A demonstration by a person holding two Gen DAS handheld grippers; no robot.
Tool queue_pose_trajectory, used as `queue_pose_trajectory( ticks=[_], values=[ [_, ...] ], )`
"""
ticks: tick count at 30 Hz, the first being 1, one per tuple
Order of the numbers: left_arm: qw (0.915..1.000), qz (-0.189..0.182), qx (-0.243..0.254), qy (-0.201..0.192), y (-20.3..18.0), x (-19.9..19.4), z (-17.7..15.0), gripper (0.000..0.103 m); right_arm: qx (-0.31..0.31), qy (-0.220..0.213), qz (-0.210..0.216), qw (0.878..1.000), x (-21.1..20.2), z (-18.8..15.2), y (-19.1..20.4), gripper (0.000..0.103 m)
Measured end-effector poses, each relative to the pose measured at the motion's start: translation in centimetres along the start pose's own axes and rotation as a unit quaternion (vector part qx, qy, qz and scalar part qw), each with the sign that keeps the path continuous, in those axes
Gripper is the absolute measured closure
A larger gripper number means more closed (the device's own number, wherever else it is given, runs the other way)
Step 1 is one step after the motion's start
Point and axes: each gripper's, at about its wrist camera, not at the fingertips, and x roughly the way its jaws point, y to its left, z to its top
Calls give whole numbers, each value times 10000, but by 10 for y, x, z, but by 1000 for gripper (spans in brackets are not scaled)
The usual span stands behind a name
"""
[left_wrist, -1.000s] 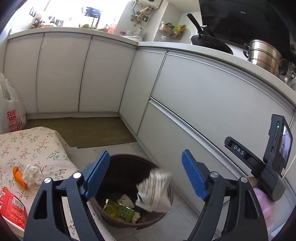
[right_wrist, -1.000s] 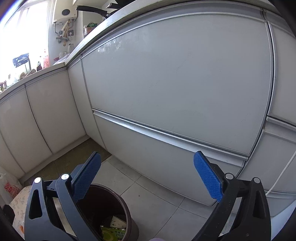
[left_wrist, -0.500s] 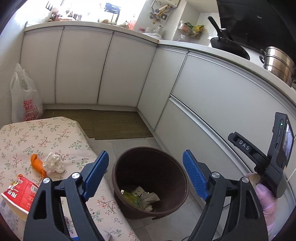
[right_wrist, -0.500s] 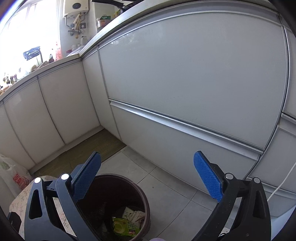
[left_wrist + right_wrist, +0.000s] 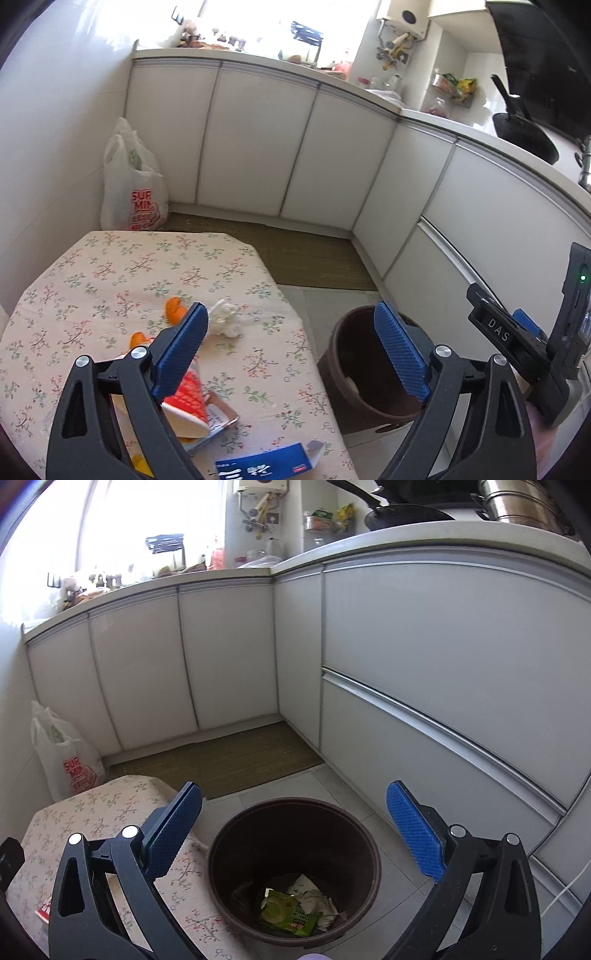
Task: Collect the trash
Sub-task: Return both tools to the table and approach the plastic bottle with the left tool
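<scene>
A brown trash bin stands on the floor right of the floral-cloth table; it also shows in the right wrist view, holding a green wrapper and crumpled paper. On the table lie a white tissue wad, orange peel, a red-and-white carton and a blue box. My left gripper is open and empty above the table's right edge. My right gripper is open and empty above the bin.
White cabinets run along the back and right. A white shopping bag stands in the left corner by a green mat. A pan sits on the counter. The right gripper's body is right of the bin.
A striped wrapper fell from my open left gripper into the bin. My left gripper then swung left over the table. My right gripper tilted down toward the bin.
</scene>
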Motion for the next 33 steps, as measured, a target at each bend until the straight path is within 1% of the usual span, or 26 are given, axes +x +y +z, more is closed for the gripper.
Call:
queue_pose_trajectory(
  ticks=[3,6,8,10,13,16,17,19,21,24,26,27,28,29,30,31,33],
  values=[
    [9994,282,-196,56,35,-10,-3,13,-172,215,286,9992,5,-3,27,7],
    [9971,601,-456,131,73,-18,-6,13,-375,416,500,9972,9,-10,54,7],
    [9939,783,-748,185,100,-23,-7,13,-538,543,618,9952,12,-16,72,7],
    [9905,887,-1024,238,125,-29,-8,13,-662,681,739,9927,15,-22,89,7],
    [9857,1077,-1266,269,155,-36,-12,13,-838,1009,991,9864,24,-32,116,7],
    [9795,1226,-1544,421,183,-40,-17,13,-973,1440,1246,9769,34,-44,141,7],
    [9772,1224,-1665,498,192,-40,-20,13,-1019,1625,1398,9714,37,-49,150,7],
    [9713,1131,-1974,691,210,-39,-25,13,-1111,1846,1582,9636,39,-58,163,7],
    [9632,958,-2351,879,227,-37,-31,13,-1249,1926,1646,9593,37,-66,173,7],
    [9482,646,-2880,1178,249,-31,-44,13,-1368,1929,1634,9578,35,-71,185,7],
    [9378,552,-3083,1497,258,-20,-52,13,-1374,1951,1656,9569,34,-72,186,7],
    [9336,552,-3143,1631,262,-14,-56,13,-1369,1959,1662,9567,34,-72,187,7],
    [9292,640,-3198,1737,267,-10,-62,13,-1368,1965,1661,9566,34,-72,187,7],
    [9269,765,-3183,1835,271,-7,-67,13,-1375,1976,1658,9563,34,-72,187,7],
    [9271,883,-3048,1997,273,-1,-70,13,-1385,1984,1658,9560,34,-72,186,7],
    [9290,987,-2802,2209,272,5,-72,13,-1394,1989,1654,9558,36,-72,186,7],
    [9327,1171,-2151,2647,266,19,-77,13,-1399,2002,1640,9558,37,-72,185,7]
  ],
)
